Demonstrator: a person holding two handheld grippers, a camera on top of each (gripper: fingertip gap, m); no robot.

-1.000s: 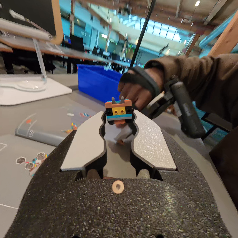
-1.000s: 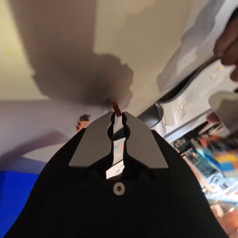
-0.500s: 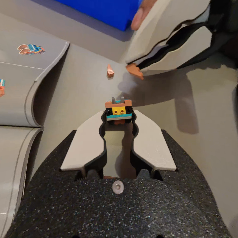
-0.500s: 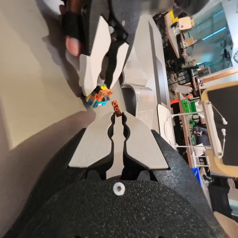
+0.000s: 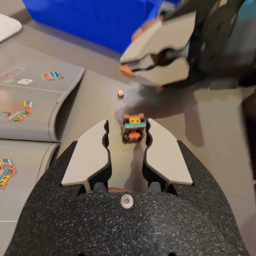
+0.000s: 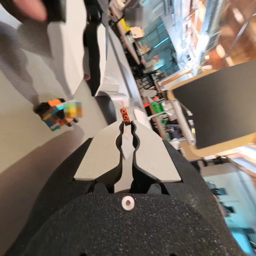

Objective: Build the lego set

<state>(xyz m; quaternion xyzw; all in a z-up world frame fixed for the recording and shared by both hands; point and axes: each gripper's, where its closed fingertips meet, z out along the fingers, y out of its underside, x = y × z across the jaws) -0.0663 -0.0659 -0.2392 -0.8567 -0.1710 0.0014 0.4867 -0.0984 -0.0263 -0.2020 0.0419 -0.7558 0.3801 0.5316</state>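
Left claw [image 5: 126, 124] wide; lego model [image 5: 133, 128] against right finger.

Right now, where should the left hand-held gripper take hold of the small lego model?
Clamp the lego model across its two flat side faces, straight ahead from the left hand-held gripper: the blocky body sits between the open fingers, sides parallel to them.

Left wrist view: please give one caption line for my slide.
Left gripper open around the small lego build; right gripper brings an orange brick.
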